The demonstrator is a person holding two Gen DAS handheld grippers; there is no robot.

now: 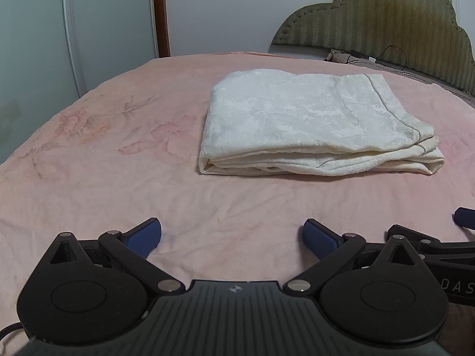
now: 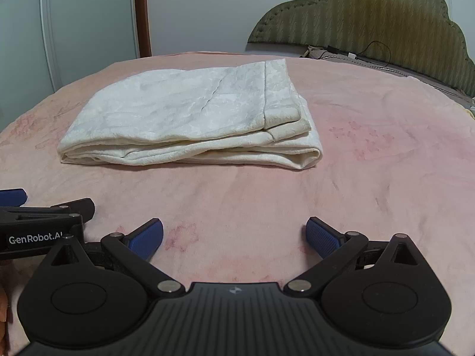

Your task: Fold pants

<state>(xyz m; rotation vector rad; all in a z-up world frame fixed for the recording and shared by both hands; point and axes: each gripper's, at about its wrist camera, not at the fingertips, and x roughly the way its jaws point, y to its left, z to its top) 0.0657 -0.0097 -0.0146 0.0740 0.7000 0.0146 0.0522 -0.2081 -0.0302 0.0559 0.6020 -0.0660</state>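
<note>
Cream pants (image 1: pixel 320 121) folded into flat stack of several layers, mid-bed toward headboard (image 1: pixel 386 23) edge of pink bedspread (image 1: pixel 118 178). Long axis across bed, side to side; hem band at right end, fold at left. Looks finished, hence hands-off. Left gripper (image 1: pixel 232 237) wide open, empty, near foot edge. Right gripper (image 2: pixel 234 235) same, just beside it.
</note>
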